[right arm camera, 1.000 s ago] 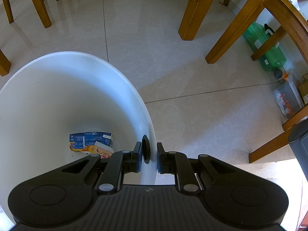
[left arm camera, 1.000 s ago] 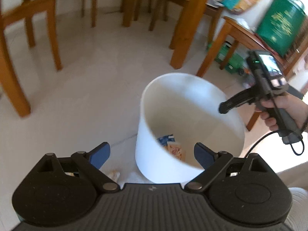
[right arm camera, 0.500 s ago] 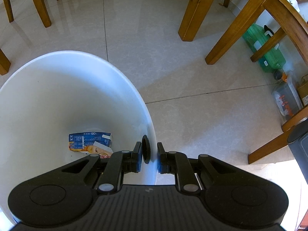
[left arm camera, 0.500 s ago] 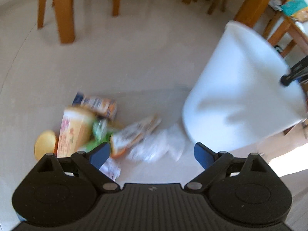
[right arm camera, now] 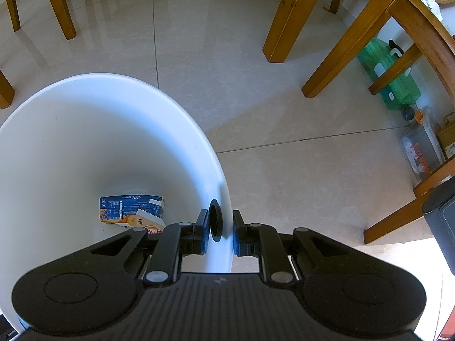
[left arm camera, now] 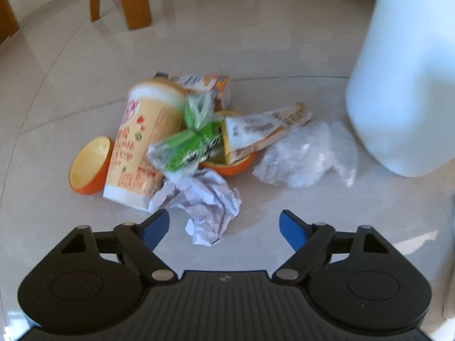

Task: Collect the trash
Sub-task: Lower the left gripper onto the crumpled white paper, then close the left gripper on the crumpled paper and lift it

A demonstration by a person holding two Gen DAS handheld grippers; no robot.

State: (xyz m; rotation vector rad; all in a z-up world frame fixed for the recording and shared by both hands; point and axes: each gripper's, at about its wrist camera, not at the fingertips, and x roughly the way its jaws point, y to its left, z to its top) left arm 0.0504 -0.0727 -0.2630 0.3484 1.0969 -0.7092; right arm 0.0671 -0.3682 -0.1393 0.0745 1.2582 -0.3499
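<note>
Left wrist view: left gripper [left arm camera: 224,226] jaws, just narrowing, gaped empty over crumpled white paper ball [left arm camera: 206,203]. Right gripper [right arm camera: 221,231] pinched white plastic bin [right arm camera: 85,142] rim. Closing high might only brush the paper away.

Home dining room.
Tiled floor [right arm camera: 227,85]; wooden table legs [right arm camera: 287,20] top centre; chair legs [right arm camera: 61,8] upper left.

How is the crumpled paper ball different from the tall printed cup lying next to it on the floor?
The crumpled paper ball is white, creased and shapeless; the printed cup is yellow-orange with red print and keeps its form. The ball is smaller and lies nearest the open left gripper; the cup lies tipped over behind it. Both lie on the floor beside the white bin.
</note>
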